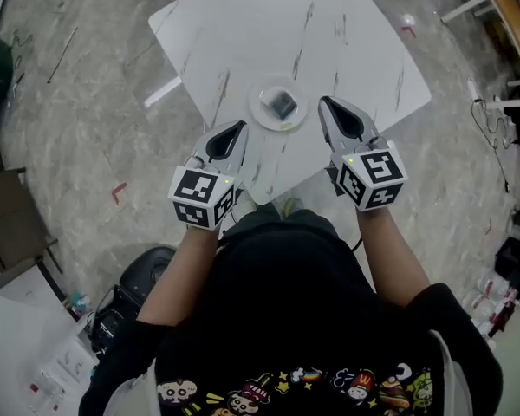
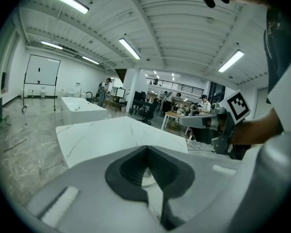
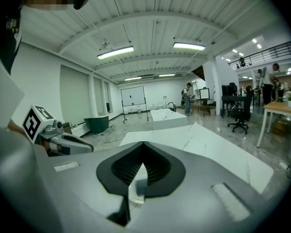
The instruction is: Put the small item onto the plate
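Plate with small item on it, between left gripper and right gripper, jaws of each together, empty.

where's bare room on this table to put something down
The far half of the table, beyond the plate, is bare, as are its left and right corners. Crowded at the near edge: the plate with the small item, between left claw and right claw.
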### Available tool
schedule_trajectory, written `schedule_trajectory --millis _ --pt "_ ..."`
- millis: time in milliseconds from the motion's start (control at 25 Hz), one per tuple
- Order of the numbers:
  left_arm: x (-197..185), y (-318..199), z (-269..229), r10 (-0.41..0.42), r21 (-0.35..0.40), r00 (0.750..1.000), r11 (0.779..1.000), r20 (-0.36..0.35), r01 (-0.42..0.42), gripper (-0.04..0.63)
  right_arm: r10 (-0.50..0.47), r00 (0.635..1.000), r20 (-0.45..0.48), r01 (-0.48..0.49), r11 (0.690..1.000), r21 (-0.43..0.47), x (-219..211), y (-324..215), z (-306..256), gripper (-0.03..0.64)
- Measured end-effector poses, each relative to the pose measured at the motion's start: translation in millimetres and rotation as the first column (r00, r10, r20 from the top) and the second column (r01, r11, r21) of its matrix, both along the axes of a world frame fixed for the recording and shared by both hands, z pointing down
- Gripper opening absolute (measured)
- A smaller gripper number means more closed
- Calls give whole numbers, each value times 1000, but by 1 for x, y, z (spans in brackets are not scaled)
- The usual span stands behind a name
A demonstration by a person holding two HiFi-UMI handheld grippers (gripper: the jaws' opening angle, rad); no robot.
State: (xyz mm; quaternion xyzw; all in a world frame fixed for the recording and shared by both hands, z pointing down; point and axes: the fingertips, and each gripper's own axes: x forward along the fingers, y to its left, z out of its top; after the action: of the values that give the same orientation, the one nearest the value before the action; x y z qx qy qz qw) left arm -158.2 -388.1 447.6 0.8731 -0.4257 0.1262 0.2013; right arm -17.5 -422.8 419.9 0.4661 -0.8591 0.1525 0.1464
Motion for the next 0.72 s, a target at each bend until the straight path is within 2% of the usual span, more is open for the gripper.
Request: schedule_trajectory --millis 120,280,520,720 --pt "6 4 -15 19 57 1000 998 -1 -19 0 44 999 -1 -44 999 32 15 23 -11 18" --pt "10 6 -32 20 112 1000 993 -9 -19 0 85 996 -2 -85 996 11 30 39 -2 18" --pt "-3 11 -22 -9 69 1000 998 14 8 0 115 993 -2 -114 992 61 44 30 -20 18" --pt "-15 15 -18 -33 63 999 997 18 32 0 115 993 -4 -113 987 117 44 18 -42 18"
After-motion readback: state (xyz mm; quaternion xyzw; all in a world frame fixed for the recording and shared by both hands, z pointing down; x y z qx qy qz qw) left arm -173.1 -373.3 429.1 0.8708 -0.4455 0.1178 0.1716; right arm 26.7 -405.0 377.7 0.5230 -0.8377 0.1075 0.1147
